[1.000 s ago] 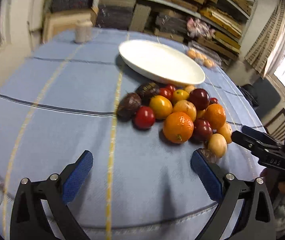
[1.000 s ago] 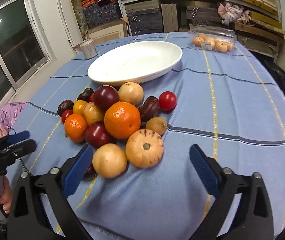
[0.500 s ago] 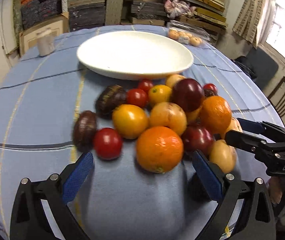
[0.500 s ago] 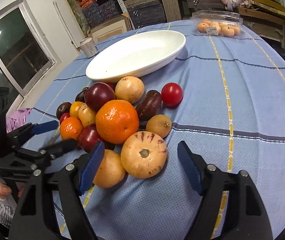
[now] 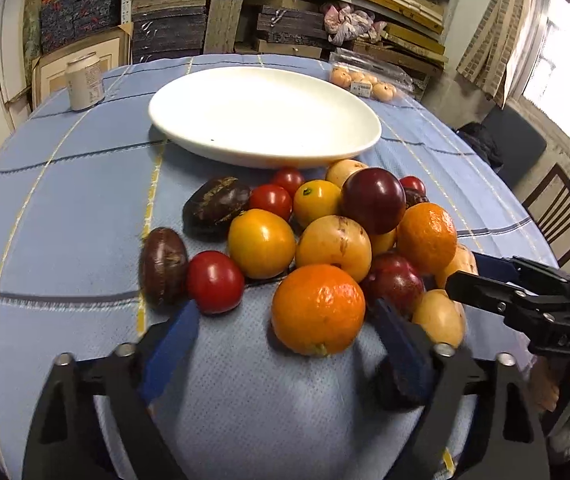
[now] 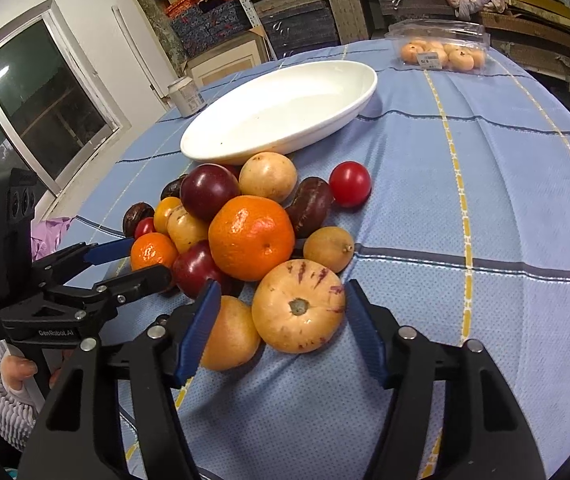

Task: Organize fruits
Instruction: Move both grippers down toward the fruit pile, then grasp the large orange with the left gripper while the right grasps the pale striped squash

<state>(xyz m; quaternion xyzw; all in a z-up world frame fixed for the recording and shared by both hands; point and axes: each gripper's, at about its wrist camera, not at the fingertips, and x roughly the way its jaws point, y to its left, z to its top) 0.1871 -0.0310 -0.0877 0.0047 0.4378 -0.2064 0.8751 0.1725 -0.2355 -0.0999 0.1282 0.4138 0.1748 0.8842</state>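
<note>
A heap of fruit lies on the blue cloth in front of an empty white oval plate. In the left wrist view my left gripper straddles the nearest orange; its jaws are closing and the pads stand clear of the peel. A red tomato sits just left of it. In the right wrist view my right gripper brackets a pale purple-streaked fruit; its jaws are closing, the right pad almost touching. A yellow fruit lies behind the left pad. Each gripper shows in the other's view.
A drink can stands at the table's far edge. A clear plastic box of small oranges lies beyond the plate. Packed shelves line the back wall. A wooden chair stands past the right edge.
My left gripper has come in to the heap, and its jaws have narrowed about the nearest orange. My right gripper's jaws have narrowed about the streaked fruit.
</note>
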